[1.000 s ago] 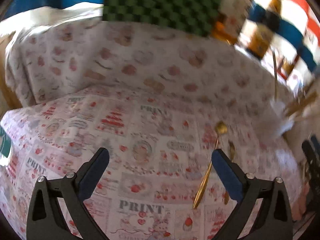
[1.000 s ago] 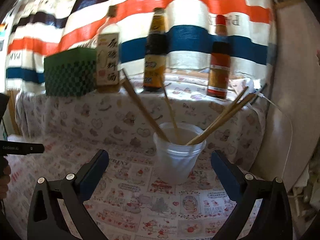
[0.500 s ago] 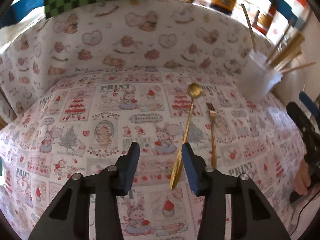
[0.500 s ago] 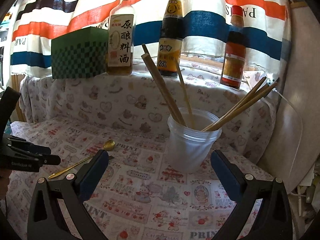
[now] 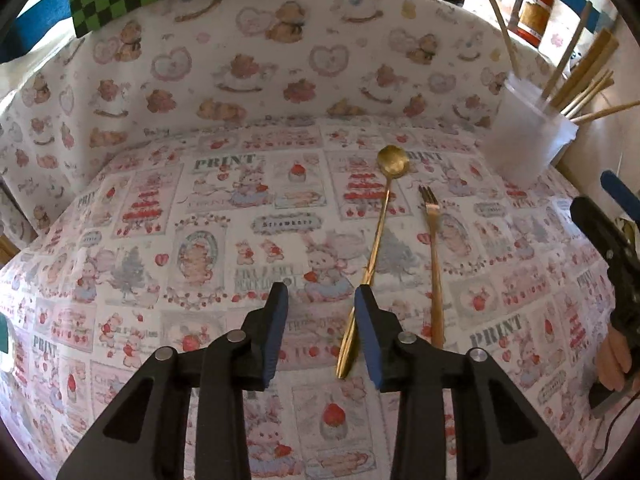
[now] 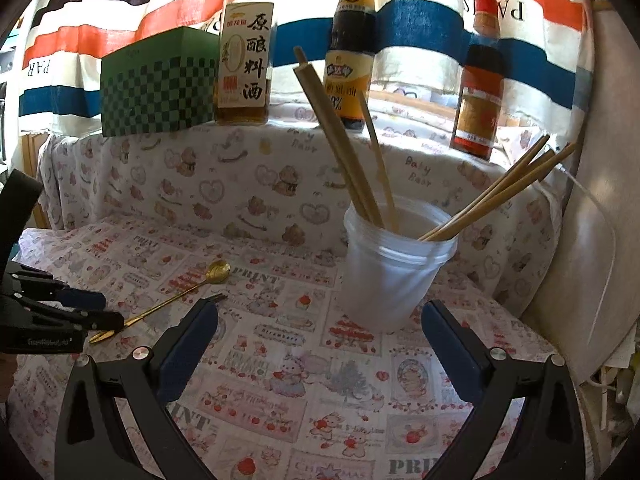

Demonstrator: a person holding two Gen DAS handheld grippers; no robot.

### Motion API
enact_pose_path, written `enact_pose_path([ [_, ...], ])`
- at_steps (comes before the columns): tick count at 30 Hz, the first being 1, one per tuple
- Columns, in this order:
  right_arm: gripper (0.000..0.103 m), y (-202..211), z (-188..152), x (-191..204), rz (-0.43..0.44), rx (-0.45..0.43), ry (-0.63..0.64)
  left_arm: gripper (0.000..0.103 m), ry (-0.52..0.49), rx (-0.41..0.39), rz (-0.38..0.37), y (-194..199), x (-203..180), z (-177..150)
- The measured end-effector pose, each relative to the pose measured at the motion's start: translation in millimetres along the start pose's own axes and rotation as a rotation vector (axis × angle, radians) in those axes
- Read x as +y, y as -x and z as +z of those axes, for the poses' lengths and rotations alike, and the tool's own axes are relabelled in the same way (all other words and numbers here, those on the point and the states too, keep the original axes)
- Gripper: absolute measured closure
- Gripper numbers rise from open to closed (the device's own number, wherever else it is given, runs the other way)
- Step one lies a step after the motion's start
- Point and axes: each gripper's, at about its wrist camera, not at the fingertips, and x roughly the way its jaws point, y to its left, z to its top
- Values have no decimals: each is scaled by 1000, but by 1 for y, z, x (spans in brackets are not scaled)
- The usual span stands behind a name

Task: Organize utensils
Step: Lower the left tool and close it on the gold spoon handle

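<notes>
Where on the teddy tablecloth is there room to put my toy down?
Plenty of bare cloth lies left of the long gold spoon, out to the tablecloth's left edge, and more in front of the cloudy plastic cup, between the right tool's open fingers. It is crowded where the spoon, gold fork and cup of wooden chopsticks sit close together.

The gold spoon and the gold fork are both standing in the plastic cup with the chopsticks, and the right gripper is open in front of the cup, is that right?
Not quite. The gold spoon and gold fork lie flat on the tablecloth, as the left wrist view shows. Only the chopsticks stand in the plastic cup. The right gripper is indeed open in front of it.
</notes>
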Motion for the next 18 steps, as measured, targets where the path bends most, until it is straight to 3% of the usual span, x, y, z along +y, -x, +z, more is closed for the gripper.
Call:
enact_pose_path([
  [4,0,-3,-1,-3,36,31,-22,70,-3,-2,10,-1,-1,0],
  [9,0,0,-1,-3,140,56,-44,73,26,-8,0,-1,4,2],
  [14,2,-1,-3,5,130,55,-11,76,25,-17,9,1,6,1],
  [18,4,-5,-3,1,132,73,-35,76,7,-23,-26,1,2,0],
])
